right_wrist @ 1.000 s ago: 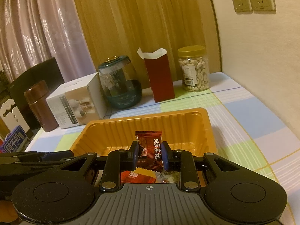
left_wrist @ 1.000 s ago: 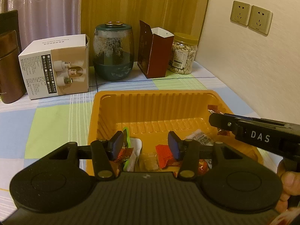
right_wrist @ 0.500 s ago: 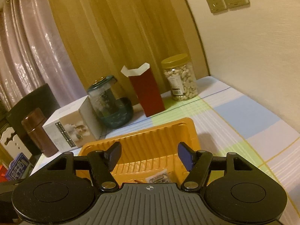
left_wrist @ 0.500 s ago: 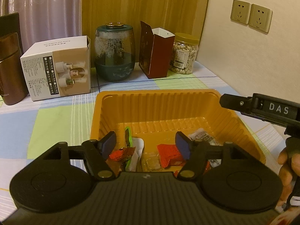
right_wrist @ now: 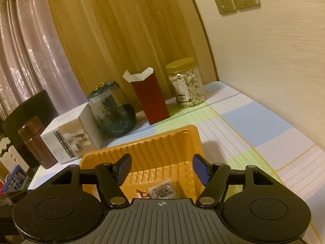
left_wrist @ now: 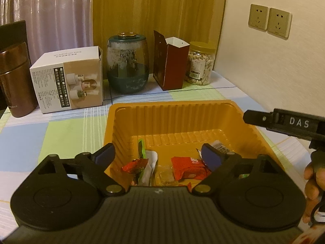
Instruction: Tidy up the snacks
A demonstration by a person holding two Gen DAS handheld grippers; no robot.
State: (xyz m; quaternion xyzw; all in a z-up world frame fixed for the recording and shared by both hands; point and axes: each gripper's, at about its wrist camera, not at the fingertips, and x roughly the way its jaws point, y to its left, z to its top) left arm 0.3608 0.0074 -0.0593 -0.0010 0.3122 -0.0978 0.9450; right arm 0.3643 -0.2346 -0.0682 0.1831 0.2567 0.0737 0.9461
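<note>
Wrapped snacks (left_wrist: 183, 167) lie heaped at the near end of the orange tray (left_wrist: 174, 111), which sits on the checked cloth of the desk (left_wrist: 61, 134). Among them are a red packet (left_wrist: 189, 166), a green-and-white wrapper (left_wrist: 147, 162) and a pale printed sachet (right_wrist: 163, 191) that shows in my right wrist view.

A second ago my right claw (right_wrist: 161, 167) was clenched on a dark red candy over the tray; now its jaws stand released and hold nothing, and that candy has presumably dropped among the rest, though I cannot pick it out. My left claw (left_wrist: 157, 155) hangs over the same heap with its jaws opening, wider than a moment back, nothing pressed between the pads. The right claw's black body, lettered DAS, juts in from the right in the left view, with the person's hand (left_wrist: 313, 185) below it.

By my reading, one more piece is home and both claws are free for the next.

Behind the tray stand a white carton (left_wrist: 69, 81), a glass jar (left_wrist: 128, 65), a maroon box (left_wrist: 170, 61), a nut jar (left_wrist: 200, 63) and a brown flask (left_wrist: 15, 81).
</note>
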